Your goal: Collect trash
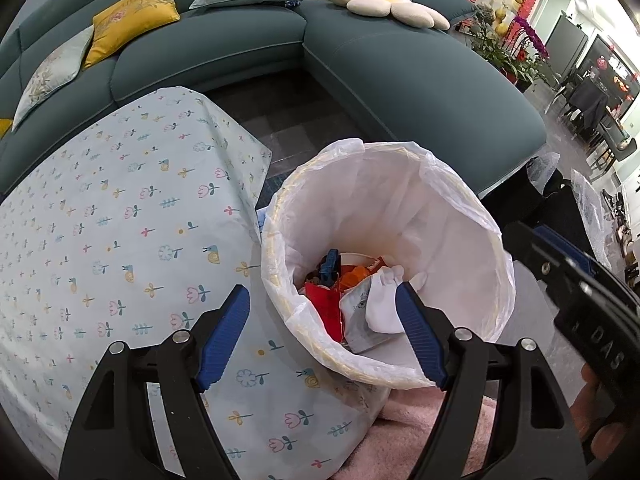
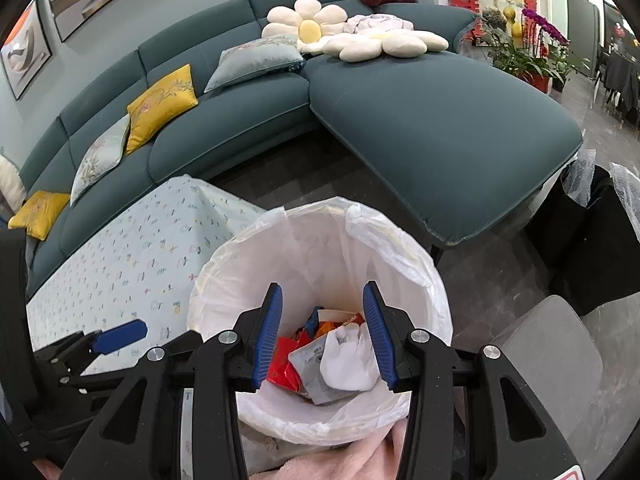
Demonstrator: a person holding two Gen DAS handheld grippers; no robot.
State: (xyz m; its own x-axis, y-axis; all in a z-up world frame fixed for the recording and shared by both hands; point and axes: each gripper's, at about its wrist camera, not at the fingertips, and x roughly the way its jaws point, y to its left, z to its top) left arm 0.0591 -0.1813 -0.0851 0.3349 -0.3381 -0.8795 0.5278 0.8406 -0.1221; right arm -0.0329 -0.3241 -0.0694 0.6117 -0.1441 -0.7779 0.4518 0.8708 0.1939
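Observation:
A round bin with a white plastic liner (image 1: pixel 440 200) (image 2: pixel 360 240) stands beside the table. At its bottom lie several pieces of trash: a white crumpled wrapper (image 1: pixel 382 304) (image 2: pixel 350 356), a grey packet (image 2: pixel 308 364), red (image 1: pixel 326 304) and orange wrappers. My left gripper (image 1: pixel 322 300) is open and empty, above the bin's near left rim and the tablecloth. My right gripper (image 2: pixel 322 300) is open and empty, directly above the bin's mouth. The right gripper's body shows at the right edge of the left wrist view (image 1: pixel 568 276).
A table with a pale floral cloth (image 1: pixel 100 240) (image 2: pixel 140 248) lies left of the bin. A teal corner sofa (image 1: pixel 400 80) (image 2: pixel 440 120) with cushions stands behind. A pink fluffy rug (image 2: pixel 340 464) lies under the bin. A black bin with bubble wrap (image 2: pixel 592 216) stands at the right.

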